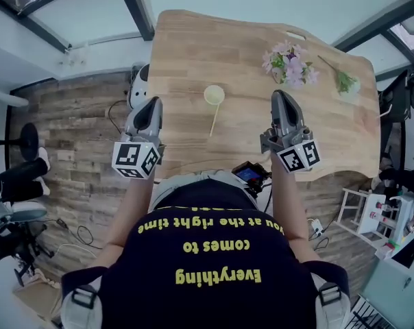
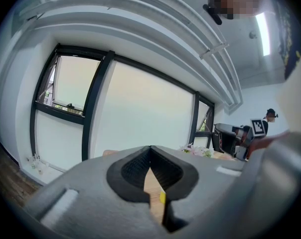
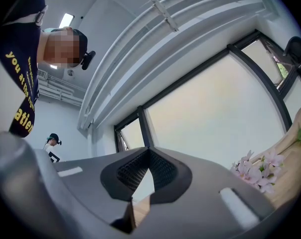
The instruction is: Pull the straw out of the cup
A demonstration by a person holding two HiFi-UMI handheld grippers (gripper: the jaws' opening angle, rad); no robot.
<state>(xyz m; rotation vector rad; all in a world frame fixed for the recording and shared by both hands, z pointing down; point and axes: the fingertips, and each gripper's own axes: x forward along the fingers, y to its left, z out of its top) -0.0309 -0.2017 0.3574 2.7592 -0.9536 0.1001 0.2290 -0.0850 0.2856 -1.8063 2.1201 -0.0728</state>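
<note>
A pale yellow cup (image 1: 214, 94) stands on the wooden table (image 1: 193, 53), with a thin straw (image 1: 212, 122) leaning out of it toward me. My left gripper (image 1: 152, 105) hovers left of the cup, and its jaws meet at the tips with nothing between them. My right gripper (image 1: 281, 96) hovers right of the cup, also shut and empty. In the left gripper view the closed jaws (image 2: 150, 151) point at the windows, and a yellow bit (image 2: 162, 198) shows low in the gap. In the right gripper view the shut jaws (image 3: 149, 151) point up at the window.
Pink flowers (image 1: 290, 64) and a green sprig (image 1: 343, 81) lie on the table's far right. A small device with a lit screen (image 1: 249, 174) sits at the near edge. A white stool (image 1: 361, 208) stands to the right. The flowers (image 3: 257, 171) also show in the right gripper view.
</note>
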